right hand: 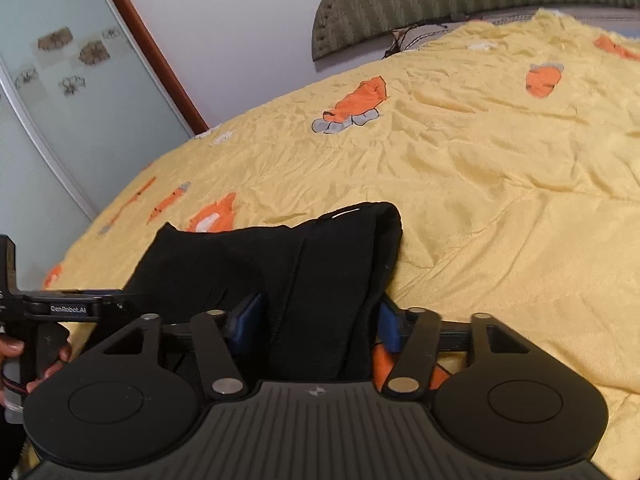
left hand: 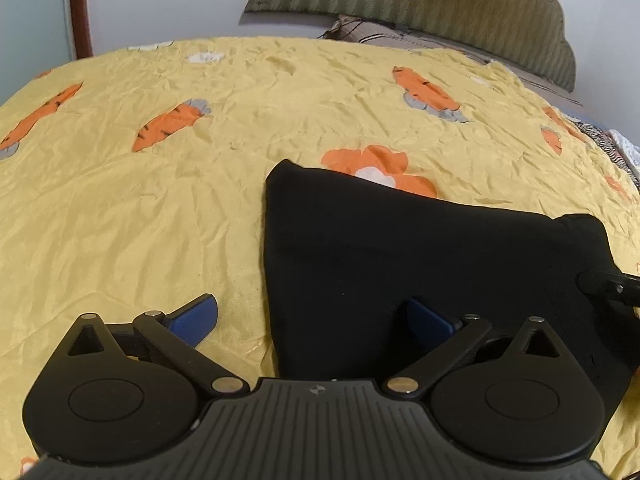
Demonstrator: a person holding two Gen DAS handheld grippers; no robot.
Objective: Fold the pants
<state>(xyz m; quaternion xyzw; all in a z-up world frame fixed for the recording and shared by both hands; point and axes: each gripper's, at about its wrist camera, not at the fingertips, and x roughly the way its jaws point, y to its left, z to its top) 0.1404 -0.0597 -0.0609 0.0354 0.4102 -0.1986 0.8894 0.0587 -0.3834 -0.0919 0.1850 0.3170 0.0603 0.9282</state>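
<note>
Right gripper (right hand: 316,322) is pinching a fold of the black pants (right hand: 280,264) lying on the yellow bedspread (right hand: 500,168), seemingly gripping it. Left gripper (left hand: 308,318) is hovering wide open at the pants' edge, its side reading "GenRobot.AI".

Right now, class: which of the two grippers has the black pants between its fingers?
The right gripper: a fold of the black pants runs between its blue fingers. The left gripper stands wide, one finger over yellow sheet, one over the pants.
</note>
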